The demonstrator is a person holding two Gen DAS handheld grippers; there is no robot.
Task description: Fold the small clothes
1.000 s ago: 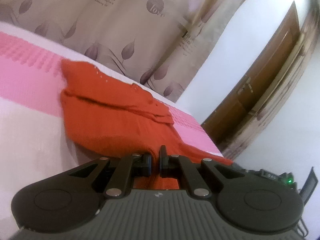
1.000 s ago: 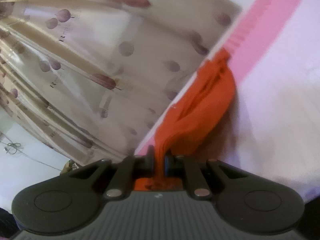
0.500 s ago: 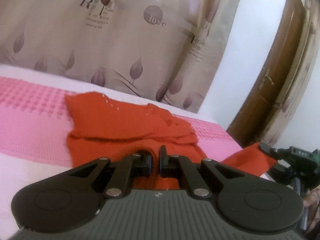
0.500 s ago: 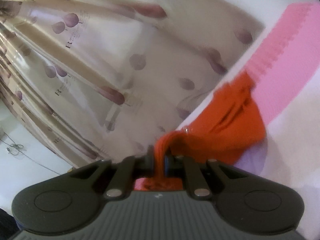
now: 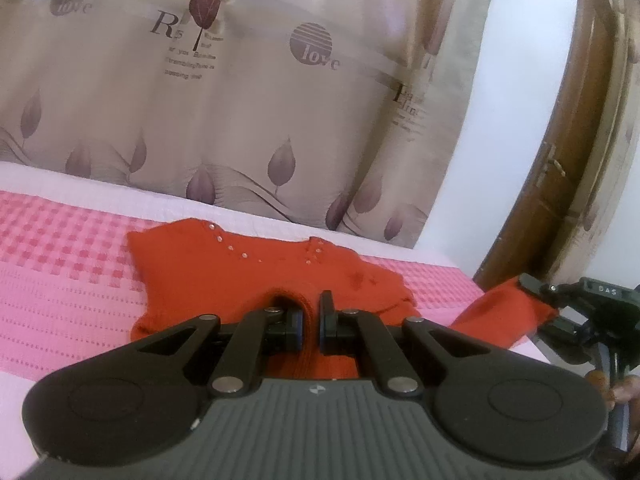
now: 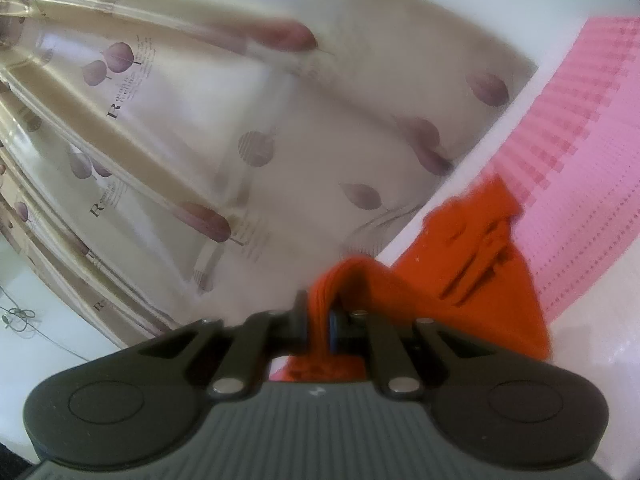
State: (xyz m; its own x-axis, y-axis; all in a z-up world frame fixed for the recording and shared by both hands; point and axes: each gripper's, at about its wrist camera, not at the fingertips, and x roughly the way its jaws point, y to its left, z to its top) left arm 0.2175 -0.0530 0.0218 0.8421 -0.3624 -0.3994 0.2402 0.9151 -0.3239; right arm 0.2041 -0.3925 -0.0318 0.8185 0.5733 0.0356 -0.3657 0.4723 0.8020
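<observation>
A small red knitted top [image 5: 256,268] lies on the pink and white bedcover [image 5: 60,264], with tiny white studs near its neckline. My left gripper [image 5: 309,322] is shut on a fold of its near edge. My right gripper [image 6: 318,326] is shut on another bunched part of the red top [image 6: 472,260] and holds it raised. In the left wrist view the right gripper [image 5: 560,312] shows at the far right, holding the stretched red cloth off the bed's edge.
A beige curtain [image 5: 240,100] with purple leaf prints hangs behind the bed. A brown wooden door [image 5: 560,184] and white wall [image 5: 500,140] stand to the right. The bedcover [image 6: 580,160] runs along the right side in the right wrist view.
Both grippers have moved forward toward the far edge of the top, still holding the cloth. The left view has levelled out, and the right gripper has come into it.
</observation>
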